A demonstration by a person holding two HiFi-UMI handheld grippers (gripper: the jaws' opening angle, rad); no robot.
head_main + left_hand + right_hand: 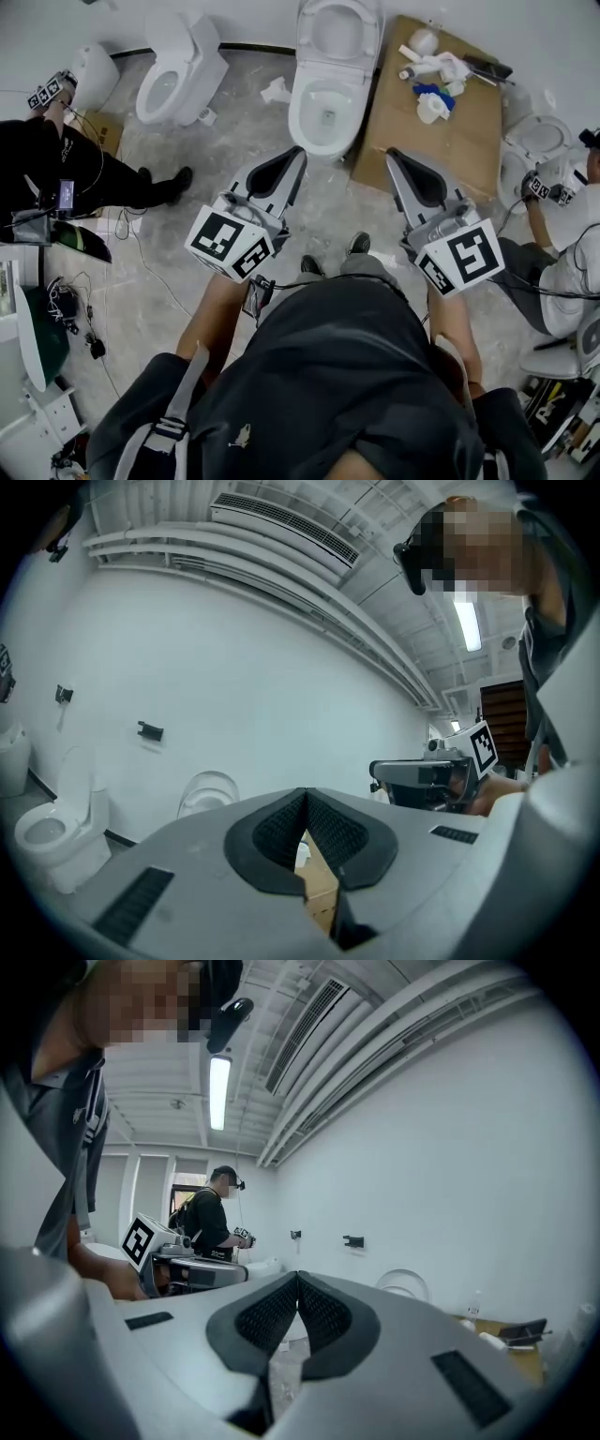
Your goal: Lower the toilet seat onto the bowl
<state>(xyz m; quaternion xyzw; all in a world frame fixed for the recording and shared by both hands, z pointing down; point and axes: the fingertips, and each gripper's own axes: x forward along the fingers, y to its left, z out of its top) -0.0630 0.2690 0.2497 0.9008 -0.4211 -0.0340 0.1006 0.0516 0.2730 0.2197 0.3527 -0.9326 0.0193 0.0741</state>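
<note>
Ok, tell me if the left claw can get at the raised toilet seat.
Probably yes: the left claw, shut and empty, points at the toilet, and only bare floor lies between it and the raised seat.

White toilet seat [309, 33] upright above bowl [298, 114]

- The head camera looked steeply down from above the person [337, 375], taking in the left tongs [298, 152], the right tongs [392, 153], the floor [169, 272] and the toilet [328, 94] ahead.
- The left tongs' camera sat close behind their tips, facing about level toward the white wall [234, 686].
- The right tongs' camera sat close behind its own tips and faced that same wall.
- All three views shared the toilet, and each tongs' camera caught the other tongs at its side.
</note>
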